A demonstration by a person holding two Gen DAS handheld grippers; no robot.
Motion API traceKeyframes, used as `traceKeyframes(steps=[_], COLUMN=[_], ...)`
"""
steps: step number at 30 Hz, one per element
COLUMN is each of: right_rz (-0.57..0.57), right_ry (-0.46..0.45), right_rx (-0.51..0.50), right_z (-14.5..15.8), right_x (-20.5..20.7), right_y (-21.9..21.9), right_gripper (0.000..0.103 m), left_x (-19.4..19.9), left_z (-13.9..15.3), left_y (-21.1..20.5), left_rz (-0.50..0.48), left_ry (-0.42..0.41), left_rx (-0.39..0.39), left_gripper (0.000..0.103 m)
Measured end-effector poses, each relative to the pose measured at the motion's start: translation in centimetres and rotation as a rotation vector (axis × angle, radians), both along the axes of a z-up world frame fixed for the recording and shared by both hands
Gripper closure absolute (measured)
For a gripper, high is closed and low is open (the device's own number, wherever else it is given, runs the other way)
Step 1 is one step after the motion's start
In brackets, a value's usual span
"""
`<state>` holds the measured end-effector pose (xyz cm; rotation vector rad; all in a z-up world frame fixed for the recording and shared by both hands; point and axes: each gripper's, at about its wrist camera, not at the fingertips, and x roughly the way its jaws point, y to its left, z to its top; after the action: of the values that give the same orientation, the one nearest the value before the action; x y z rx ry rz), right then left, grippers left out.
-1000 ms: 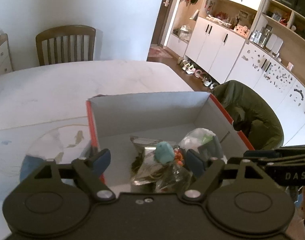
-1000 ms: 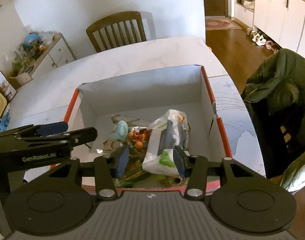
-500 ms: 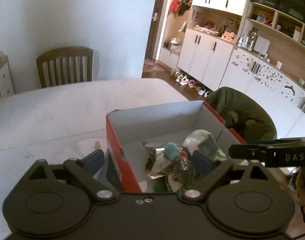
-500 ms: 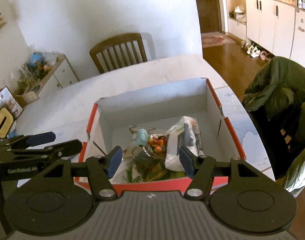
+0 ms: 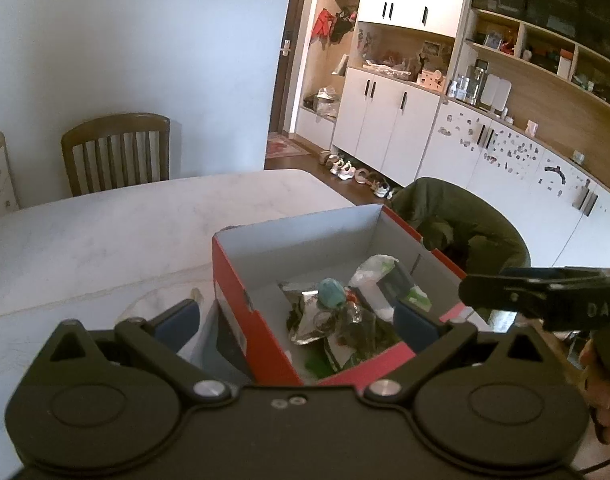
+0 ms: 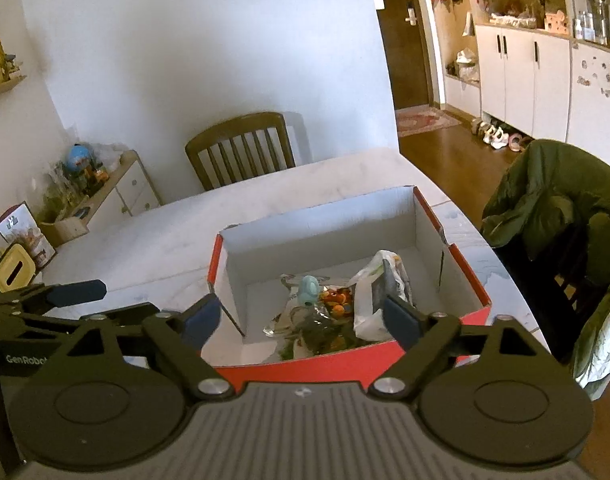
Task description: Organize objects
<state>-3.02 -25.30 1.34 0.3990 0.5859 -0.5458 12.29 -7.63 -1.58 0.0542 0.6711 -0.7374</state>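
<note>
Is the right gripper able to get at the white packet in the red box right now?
Probably yes: the right gripper is open, the red box is lidless, and the white packet lies on top.

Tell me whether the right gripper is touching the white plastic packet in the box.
Apart. In the right wrist view the right gripper, whose jaws have just been opening, hangs empty while the white packet lies inside the box.

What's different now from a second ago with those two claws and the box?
Both grippers, left and right, pulled back from the box while their jaws have just been opening. The right let go of the white packet. The packets and toy lie unmoved in the box.
</note>
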Motion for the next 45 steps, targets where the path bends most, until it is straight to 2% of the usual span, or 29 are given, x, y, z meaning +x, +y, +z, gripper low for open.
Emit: traceKeyframes(steps=[5,10,21,33,45], right_rz=[-0.007,-0.049,-0.059,-0.096,-0.117], right_ry=[-0.031,-0.056,-0.048,-0.062,-0.06], right_rx=[-0.061,-0.068,-0.087,-0.126,-0.12], right_z=[0.2,0.1,-0.5,-0.2,-0.3], right_x=[-0.9,-1.9,-2.2,-2.3,-2.7], right_y=[1.9,3.0,5.6,7.5,7.8], right_gripper=[0.008,0.002,0.002,0.002,0.002], left_x=[-0.2,-1.0,-1.4,-2.1,-1.8], left_z=[-0.1,-0.2,-0.8,-0.6,-0.4], left_y=[0.7,1.4,2.8,3.6,3.7], left_rz=[-0.007,-0.007,-0.037,-0.064,-0.083], left_ry=[0.012,-0.023,0.012,-0.008,-0.006], left_rx=[-0.001,0.024,0.011,-0.005,-0.018], left_gripper=[0.0,0.0,0.0,0.0,0.0])
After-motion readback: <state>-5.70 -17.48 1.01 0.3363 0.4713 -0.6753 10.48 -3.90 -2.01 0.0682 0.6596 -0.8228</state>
